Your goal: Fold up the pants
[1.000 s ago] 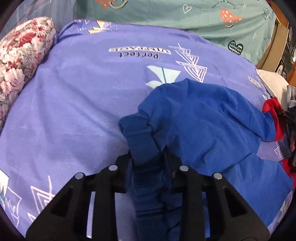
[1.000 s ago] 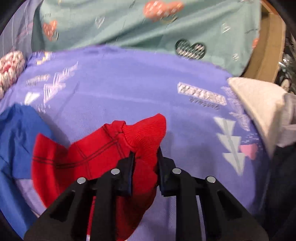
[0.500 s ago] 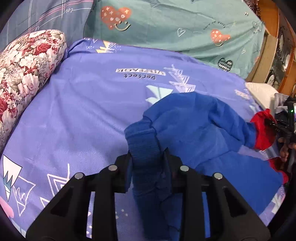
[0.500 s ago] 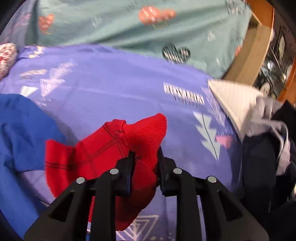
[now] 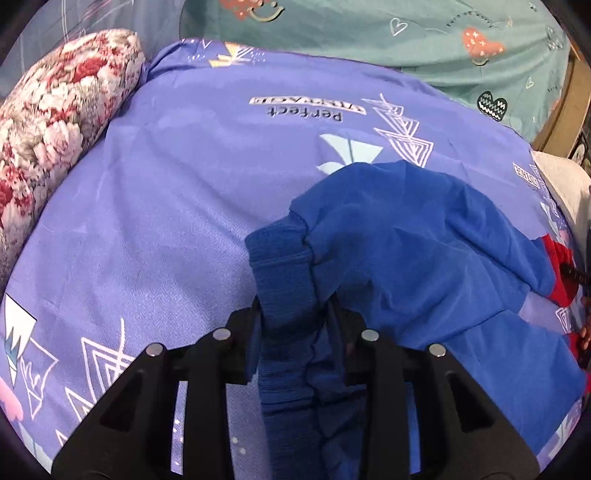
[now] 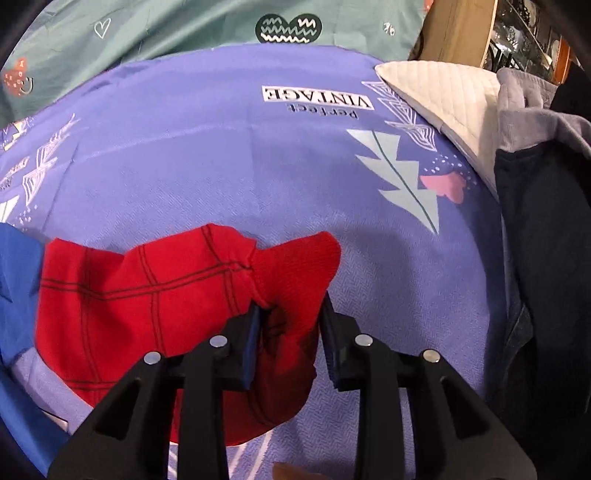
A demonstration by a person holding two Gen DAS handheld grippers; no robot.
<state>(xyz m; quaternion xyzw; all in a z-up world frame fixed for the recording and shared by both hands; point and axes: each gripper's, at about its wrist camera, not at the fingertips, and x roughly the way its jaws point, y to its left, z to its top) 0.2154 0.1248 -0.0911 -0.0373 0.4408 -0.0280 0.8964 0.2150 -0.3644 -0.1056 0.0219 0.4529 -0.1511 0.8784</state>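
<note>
The pants are blue [image 5: 413, 236] with a red checked end [image 6: 147, 288], lying crumpled on the purple bedsheet [image 5: 177, 192]. My left gripper [image 5: 295, 317] is shut on the blue ribbed waistband [image 5: 284, 273], which bunches up between its fingers. My right gripper [image 6: 290, 321] is shut on the red ribbed cuff [image 6: 295, 266], holding it just above the sheet. The red end also shows at the right edge of the left wrist view [image 5: 557, 266]. A bit of blue cloth shows at the left of the right wrist view [image 6: 18, 266].
A floral pillow [image 5: 55, 122] lies at the bed's left. A teal heart-print cloth [image 5: 406, 40] hangs at the back. A white quilted pad [image 6: 443, 96] and a pile of dark and grey clothes [image 6: 543, 206] lie at the right, by a wooden frame [image 6: 458, 29].
Both grippers keep their hold. The right gripper has moved right and forward with the red cuff, nearer the clothes pile. The left view has tilted down, closer to the sheet.
</note>
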